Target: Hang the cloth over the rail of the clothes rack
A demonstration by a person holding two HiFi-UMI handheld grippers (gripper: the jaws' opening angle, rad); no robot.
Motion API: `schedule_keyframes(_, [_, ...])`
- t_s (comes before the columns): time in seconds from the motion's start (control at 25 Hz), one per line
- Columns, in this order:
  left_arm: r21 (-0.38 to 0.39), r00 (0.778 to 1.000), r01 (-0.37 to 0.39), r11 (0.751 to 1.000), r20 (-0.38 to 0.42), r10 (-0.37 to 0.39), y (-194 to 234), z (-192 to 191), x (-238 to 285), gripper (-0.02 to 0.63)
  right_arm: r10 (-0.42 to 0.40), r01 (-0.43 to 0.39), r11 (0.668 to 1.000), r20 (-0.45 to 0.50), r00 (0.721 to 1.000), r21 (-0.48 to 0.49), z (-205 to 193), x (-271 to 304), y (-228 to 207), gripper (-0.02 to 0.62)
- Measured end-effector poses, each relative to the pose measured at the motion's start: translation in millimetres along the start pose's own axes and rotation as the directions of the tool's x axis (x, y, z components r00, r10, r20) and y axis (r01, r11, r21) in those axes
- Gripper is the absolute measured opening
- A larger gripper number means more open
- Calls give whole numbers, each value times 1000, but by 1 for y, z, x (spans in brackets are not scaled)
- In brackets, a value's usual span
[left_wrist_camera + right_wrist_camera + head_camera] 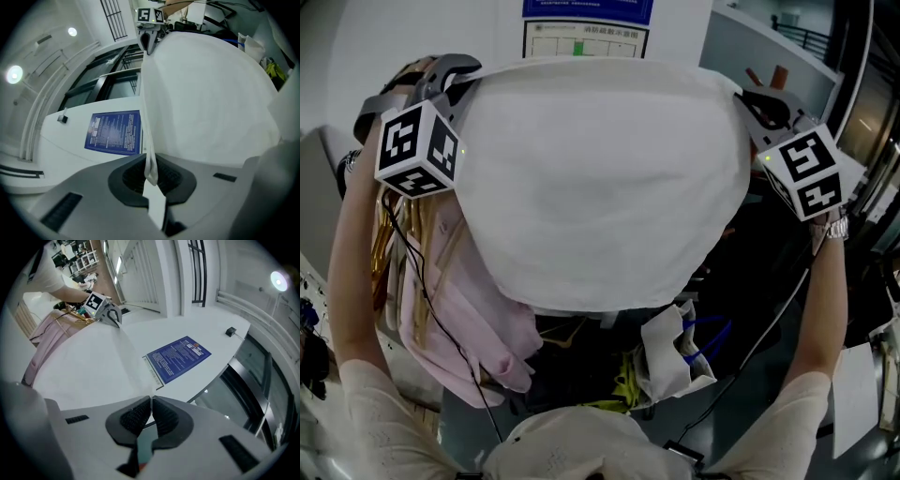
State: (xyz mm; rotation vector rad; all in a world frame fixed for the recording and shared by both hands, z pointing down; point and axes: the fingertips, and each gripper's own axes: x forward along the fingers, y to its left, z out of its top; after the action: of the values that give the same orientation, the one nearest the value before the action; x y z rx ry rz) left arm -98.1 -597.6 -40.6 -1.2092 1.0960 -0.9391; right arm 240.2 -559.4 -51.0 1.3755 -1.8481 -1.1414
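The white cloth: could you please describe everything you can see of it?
The white cloth is plain, thin-looking fabric with no print, held up and spread wide. Its top edge runs nearly straight between the left claw and the right claw, each shut on an upper corner. The rest hangs loose in soft folds with a rounded lower edge, in front of pink garments.

cloth (600, 178): white, plain; spread wide (top edge taut); pinched at both upper corners; lower edge hanging loose
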Motion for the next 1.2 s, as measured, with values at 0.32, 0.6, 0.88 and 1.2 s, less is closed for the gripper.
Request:
schedule_keyframes(0.32, [141,960,275,951,-90,-264,-51,-6,14,23,204,-219,969,-133,970,-110,-16,19,38,26])
schedule_keyframes(0.6, [163,952,303,939,-99,-290,-54,-4,18,141,202,-220,969,-154,967,-115,-20,24,39,91])
schedule_keyframes(0.88, [154,957,287,946,-90,-275,-53,-2,19,146,104,-125,982,-144,984,-140,-23,25,24,103])
schedule_keyframes(1.2, [146,966,252,957,-89,-241,-51,-2,18,146,179,-166,982,164,970,-90,68,-28,48,101])
